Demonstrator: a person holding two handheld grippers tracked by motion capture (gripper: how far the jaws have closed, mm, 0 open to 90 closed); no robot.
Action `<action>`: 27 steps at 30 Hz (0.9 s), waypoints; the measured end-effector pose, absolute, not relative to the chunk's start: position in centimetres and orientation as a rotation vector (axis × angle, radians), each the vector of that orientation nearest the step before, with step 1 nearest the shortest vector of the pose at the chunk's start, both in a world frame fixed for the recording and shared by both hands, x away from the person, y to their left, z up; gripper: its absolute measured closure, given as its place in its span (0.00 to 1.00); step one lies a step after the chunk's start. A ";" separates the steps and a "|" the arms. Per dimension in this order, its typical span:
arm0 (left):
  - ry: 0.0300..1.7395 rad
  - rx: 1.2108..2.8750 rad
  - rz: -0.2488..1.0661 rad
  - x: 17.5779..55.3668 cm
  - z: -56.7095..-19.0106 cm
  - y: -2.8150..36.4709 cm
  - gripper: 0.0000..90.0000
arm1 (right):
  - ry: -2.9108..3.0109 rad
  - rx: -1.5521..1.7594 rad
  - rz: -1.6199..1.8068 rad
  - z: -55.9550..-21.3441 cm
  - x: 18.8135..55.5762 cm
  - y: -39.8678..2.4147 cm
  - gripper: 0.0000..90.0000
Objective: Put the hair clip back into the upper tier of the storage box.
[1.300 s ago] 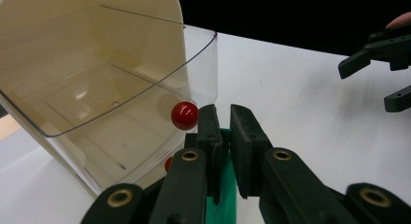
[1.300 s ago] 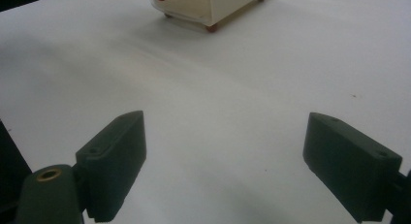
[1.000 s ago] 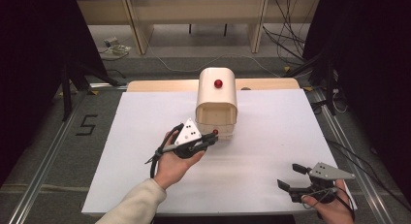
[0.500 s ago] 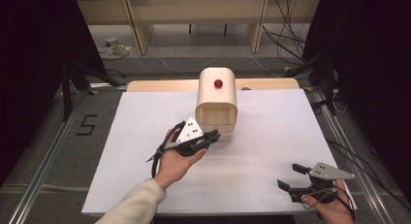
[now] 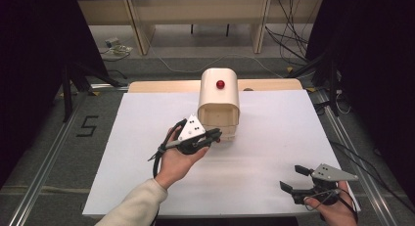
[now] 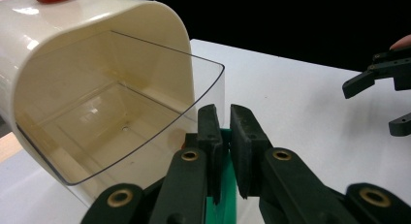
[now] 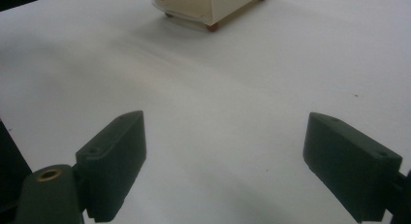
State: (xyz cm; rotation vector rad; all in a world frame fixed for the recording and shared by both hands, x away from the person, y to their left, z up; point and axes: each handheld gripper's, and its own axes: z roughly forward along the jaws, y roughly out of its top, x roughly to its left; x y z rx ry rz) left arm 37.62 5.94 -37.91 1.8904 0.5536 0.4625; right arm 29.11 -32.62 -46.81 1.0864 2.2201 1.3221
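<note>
Jaws of left gripper nearly closed beside cream bin

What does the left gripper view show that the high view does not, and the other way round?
The left gripper view adds the bare inside of the cream box behind its clear front panel, and a green piece low between the left gripper's closed fingers; whether they grip it I cannot tell. The high view adds the person's left hand, a pale sleeve and the floor mark "5". Both share the box with its red knob, the white table and the open right gripper.
</note>
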 end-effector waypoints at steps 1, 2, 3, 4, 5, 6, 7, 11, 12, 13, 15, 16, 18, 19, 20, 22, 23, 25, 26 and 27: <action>0.553 1.891 0.460 37.6 -37.9 5.9 0.92 | 2.220 1.086 1.322 -46.8 29.1 -32.6 0.18; 0.553 1.891 0.462 37.7 -37.8 5.9 0.92 | 2.219 1.089 1.322 -46.8 29.1 -32.6 0.18; 0.553 1.890 0.464 37.7 -37.8 5.9 0.92 | 2.219 1.090 1.323 -46.8 29.1 -32.6 0.18; 0.551 1.891 0.465 37.7 -37.7 5.9 0.92 | 2.219 1.090 1.323 -46.8 29.1 -32.6 0.18; 0.555 1.886 0.463 37.7 -37.7 5.9 0.92 | 2.220 1.088 1.323 -46.8 29.1 -32.6 0.18; 0.555 1.888 0.462 37.8 -37.6 5.9 0.92 | 2.220 1.088 1.323 -46.8 29.1 -32.6 0.18; 0.556 1.890 0.462 37.8 -37.6 5.9 0.92 | 2.220 1.088 1.322 -46.8 29.1 -32.6 0.18; 0.568 1.896 0.459 38.0 -37.4 5.9 0.92 | 2.220 1.089 1.322 -46.8 29.1 -32.6 0.18; 0.570 1.895 0.457 38.1 -37.3 5.9 0.92 | 2.220 1.089 1.322 -46.8 29.1 -32.6 0.18; 0.572 1.895 0.455 38.1 -37.3 5.8 0.92 | 2.220 1.089 1.322 -46.8 29.1 -32.6 0.18; 0.575 1.889 0.459 38.2 -37.2 5.8 0.92 | 2.220 1.089 1.322 -46.8 29.1 -32.6 0.18; 0.574 1.891 0.457 38.2 -37.1 5.8 0.92 | 2.220 1.090 1.322 -46.8 29.1 -32.6 0.18; 0.574 1.892 0.460 38.2 -37.0 5.8 0.92 | 2.220 1.090 1.322 -46.8 29.1 -32.6 0.18; 0.574 1.893 0.461 38.3 -37.0 5.8 0.92 | 2.220 1.090 1.322 -46.8 29.1 -32.6 0.18; 0.577 1.889 0.460 38.3 -37.0 5.8 0.92 | 2.219 1.090 1.322 -46.8 29.1 -32.6 0.18; 0.576 1.893 0.458 38.4 -36.9 5.8 0.92 | 2.220 1.089 1.321 -46.8 29.1 -32.6 0.18; 0.577 1.892 0.459 38.5 -36.9 5.8 0.92 | 2.220 1.089 1.321 -46.8 29.1 -32.6 0.18; 0.580 1.895 0.459 38.6 -36.8 5.8 0.92 | 2.219 1.091 1.321 -46.8 29.1 -32.7 0.18; 0.577 1.900 0.461 38.7 -36.8 5.8 0.92 | 2.219 1.091 1.322 -46.8 29.1 -32.7 0.18; 0.580 1.897 0.459 38.7 -36.7 5.7 0.92 | 2.219 1.091 1.322 -46.8 29.1 -32.7 0.18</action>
